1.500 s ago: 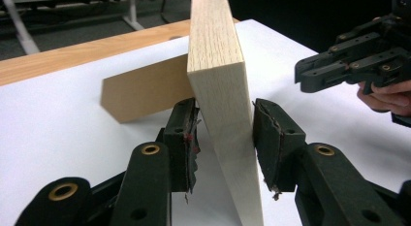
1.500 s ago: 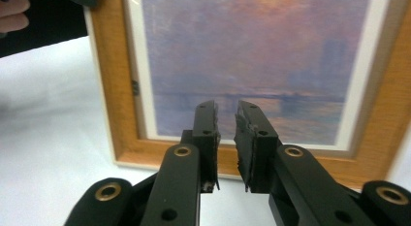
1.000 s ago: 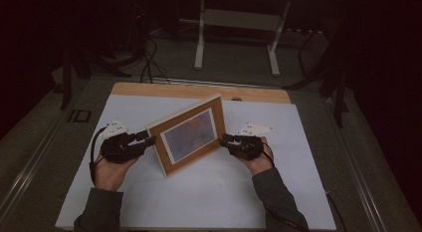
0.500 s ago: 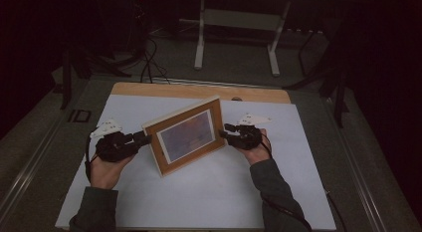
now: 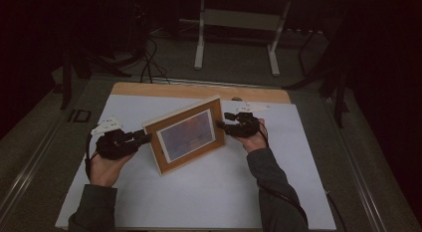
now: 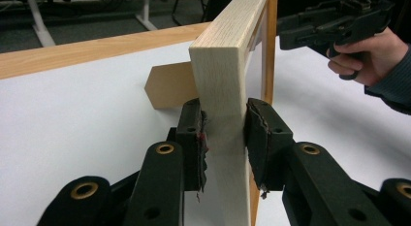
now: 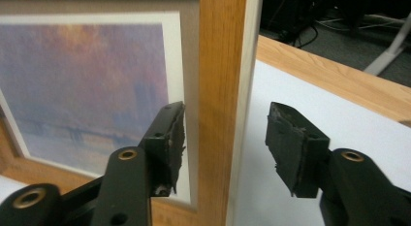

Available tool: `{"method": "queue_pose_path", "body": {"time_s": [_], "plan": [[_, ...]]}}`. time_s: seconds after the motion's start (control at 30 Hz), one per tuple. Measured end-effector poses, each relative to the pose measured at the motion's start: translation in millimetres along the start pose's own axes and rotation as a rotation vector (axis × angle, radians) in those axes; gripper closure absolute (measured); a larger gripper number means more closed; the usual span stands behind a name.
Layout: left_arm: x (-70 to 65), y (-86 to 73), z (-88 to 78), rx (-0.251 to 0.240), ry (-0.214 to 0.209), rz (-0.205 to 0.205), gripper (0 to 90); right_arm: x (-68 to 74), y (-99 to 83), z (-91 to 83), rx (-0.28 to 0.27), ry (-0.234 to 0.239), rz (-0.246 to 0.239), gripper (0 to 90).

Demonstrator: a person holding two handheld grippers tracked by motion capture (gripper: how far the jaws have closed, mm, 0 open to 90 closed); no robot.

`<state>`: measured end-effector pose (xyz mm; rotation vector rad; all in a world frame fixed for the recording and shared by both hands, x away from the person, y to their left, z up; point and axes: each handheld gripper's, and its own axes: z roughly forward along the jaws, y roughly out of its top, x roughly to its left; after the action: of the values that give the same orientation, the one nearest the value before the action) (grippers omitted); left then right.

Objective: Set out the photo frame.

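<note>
A wooden picture frame (image 5: 188, 135) stood upright near the middle of the white surface (image 5: 199, 192), leaning back a little on a brown stand (image 6: 167, 85) that showed behind it in the left gripper view. The frame held a print in soft purple and orange tones (image 7: 87, 85) with a white border.

The left tool (image 5: 142, 139) came in from 9 o'clock of the frame, and in the left gripper view its two black jaws were clamped on the pale side edge of the frame (image 6: 223, 114), one pad on the back and one on the front. The left hand (image 5: 107, 162) gripped it from below.

The right tool (image 5: 222, 125) reached in from 3 o'clock. In the right gripper view its jaws stood apart around the frame's other side edge (image 7: 220, 104): the near jaw lay just beside the front face, the far one stood clear of the back with white surface visible between. The right hand (image 5: 251, 140) held it, sleeve running toward 6 o'clock.

A strip of bare wood (image 5: 199, 91) ran along the surface's far edge at 12 o'clock.
</note>
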<state>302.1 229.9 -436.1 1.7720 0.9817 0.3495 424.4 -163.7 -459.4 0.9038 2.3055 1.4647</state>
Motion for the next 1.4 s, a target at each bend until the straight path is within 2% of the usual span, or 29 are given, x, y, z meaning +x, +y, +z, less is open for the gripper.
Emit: {"method": "queue_pose_path", "body": {"time_s": [0.17, 0.2, 0.23, 0.33, 0.5, 0.6, 0.67, 0.73, 0.9, 1.1, 1.4], "plan": [[-1.2, 1.8, 1.3, 0.010, 0.020, 0.013, 69.7, -1.7, 3.0, 7.4, 0.011, 0.028, 0.003, 38.0], [-1.9, 2.1, 1.6, 0.012, 0.027, 0.018, 69.3, -3.1, 3.5, 11.0, 0.012, 0.045, 0.010, 34.0], [-2.7, 2.4, 1.9, 0.013, 0.034, 0.024, 69.3, -3.1, 3.5, 11.0, 0.012, 0.045, 0.010, 34.0], [-4.4, 3.3, 3.1, 0.018, 0.051, 0.032, 68.7, -5.9, 2.8, 17.4, 0.026, 0.086, 0.030, 27.3], [-5.5, 4.5, 6.3, 0.022, 0.067, 0.052, 68.0, -10.7, 1.1, 22.5, 0.037, 0.113, 0.055, 25.4], [-3.2, 4.5, 8.2, 0.021, 0.049, 0.053, 68.0, -11.9, -0.7, 26.5, 0.068, 0.129, 0.053, 25.3], [-1.4, 4.3, 9.2, 0.016, 0.036, 0.044, 68.3, -11.5, -2.8, 29.4, 0.089, 0.136, 0.039, 26.5], [-0.8, 4.5, 10.4, 0.014, 0.034, 0.042, 68.5, -10.3, -5.9, 32.0, 0.092, 0.157, 0.046, 29.6], [-2.5, 5.3, 17.1, 0.028, 0.053, 0.057, 67.5, -10.4, -7.9, 28.3, 0.087, 0.146, 0.056, 34.3], [-5.1, 7.2, 28.5, 0.028, 0.049, 0.052, 64.4, -11.2, -15.4, 13.1, 0.074, 0.139, 0.063, 41.4], [-12.7, 13.9, 50.0, 0.022, 0.061, 0.078, 62.3, -17.2, -28.0, -14.0, 0.068, 0.116, 0.069, 48.3]]}}
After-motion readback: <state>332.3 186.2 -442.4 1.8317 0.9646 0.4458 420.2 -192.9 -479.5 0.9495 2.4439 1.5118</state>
